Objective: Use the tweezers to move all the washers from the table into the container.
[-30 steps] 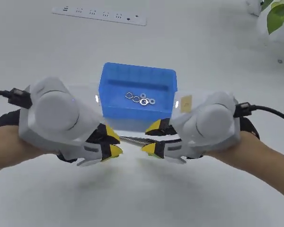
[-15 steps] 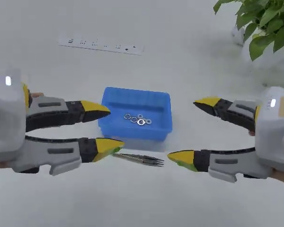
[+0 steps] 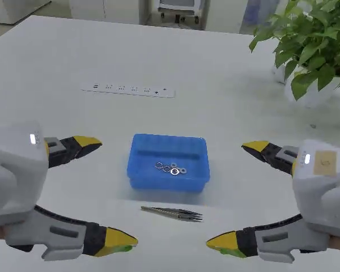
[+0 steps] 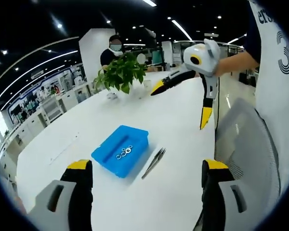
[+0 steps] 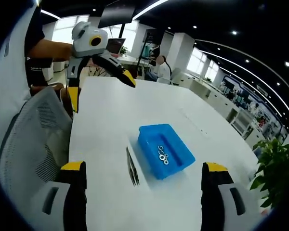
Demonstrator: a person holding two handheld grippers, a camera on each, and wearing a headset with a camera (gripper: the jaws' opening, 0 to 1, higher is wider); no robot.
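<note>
Blue container [image 3: 167, 184], ahead of and between the left hand-held gripper [image 3: 116, 192] and right hand-held gripper [image 3: 228, 195], holds the washers [image 3: 171, 168]. Both sets of jaws wide apart, empty. Tweezers [image 3: 173, 213] lie flat on the counter [image 3: 215, 85], nearer, between them. Likely light, springy, slick metal; pinch both legs mid-length.

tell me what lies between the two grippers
Head view: the blue container holding the washers, and the tweezers just in front of it, lie between the left gripper and right gripper.
</note>
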